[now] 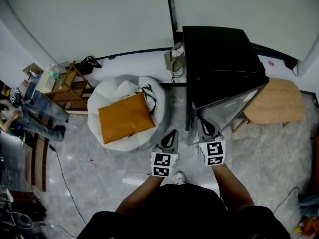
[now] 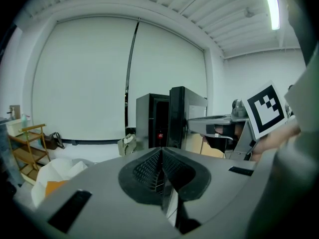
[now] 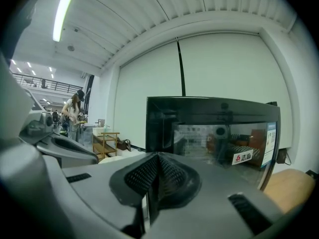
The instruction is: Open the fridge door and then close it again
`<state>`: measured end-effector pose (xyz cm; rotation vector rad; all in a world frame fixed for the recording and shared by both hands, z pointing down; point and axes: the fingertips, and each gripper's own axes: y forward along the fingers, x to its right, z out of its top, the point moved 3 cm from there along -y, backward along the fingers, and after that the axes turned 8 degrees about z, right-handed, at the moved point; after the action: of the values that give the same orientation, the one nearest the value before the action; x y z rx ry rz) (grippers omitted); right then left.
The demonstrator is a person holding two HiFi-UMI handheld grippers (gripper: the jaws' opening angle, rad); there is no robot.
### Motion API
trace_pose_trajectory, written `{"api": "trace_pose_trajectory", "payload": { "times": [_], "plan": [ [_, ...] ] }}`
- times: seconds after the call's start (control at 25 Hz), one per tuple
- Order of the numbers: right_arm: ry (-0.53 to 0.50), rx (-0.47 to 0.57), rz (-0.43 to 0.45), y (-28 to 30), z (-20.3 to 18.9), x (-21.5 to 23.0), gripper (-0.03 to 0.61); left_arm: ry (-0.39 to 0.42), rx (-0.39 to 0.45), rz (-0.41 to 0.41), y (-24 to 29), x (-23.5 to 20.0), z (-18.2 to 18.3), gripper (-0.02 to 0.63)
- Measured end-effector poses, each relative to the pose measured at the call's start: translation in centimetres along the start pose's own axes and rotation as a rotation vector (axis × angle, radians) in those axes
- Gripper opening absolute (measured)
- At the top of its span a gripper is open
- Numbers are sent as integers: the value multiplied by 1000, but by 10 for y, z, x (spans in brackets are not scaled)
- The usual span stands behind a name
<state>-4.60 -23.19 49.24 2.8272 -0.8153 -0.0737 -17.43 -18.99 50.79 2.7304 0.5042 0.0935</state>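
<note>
Head view is showing you standing before the fridge [image 1: 222,59], which is sitting by the wall between a white beanbag chair [image 1: 124,108] and a small wooden table [image 1: 276,101]. Its door [image 1: 227,108] is standing partly open, angled out toward you. You are holding the right gripper [image 1: 207,127] just at that door's near edge with its jaws pressed together on nothing. I am judging that to be a pushing posture, since closed tips are giving you one blunt point to nudge the panel rather than a grip. The left gripper [image 1: 171,137] is hanging just beside it, likewise pinched closed and empty, and seems to be idling clear of the door. The fridge is standing upright with its long axis vertical and its opening facing you. In the right gripper view the glossy door is presenting its broad face across the frame, while in the left gripper view it is appearing nearly edge-on, angling away from the cabinet.
</note>
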Motion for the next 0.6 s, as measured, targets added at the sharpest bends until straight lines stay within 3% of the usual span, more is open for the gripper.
{"api": "trace_pose_trajectory", "payload": {
  "times": [0.6],
  "plan": [
    [-17, 5, -40, 32, 6, 8, 20, -3, 9, -15, 17, -23, 3, 23]
  ]
}}
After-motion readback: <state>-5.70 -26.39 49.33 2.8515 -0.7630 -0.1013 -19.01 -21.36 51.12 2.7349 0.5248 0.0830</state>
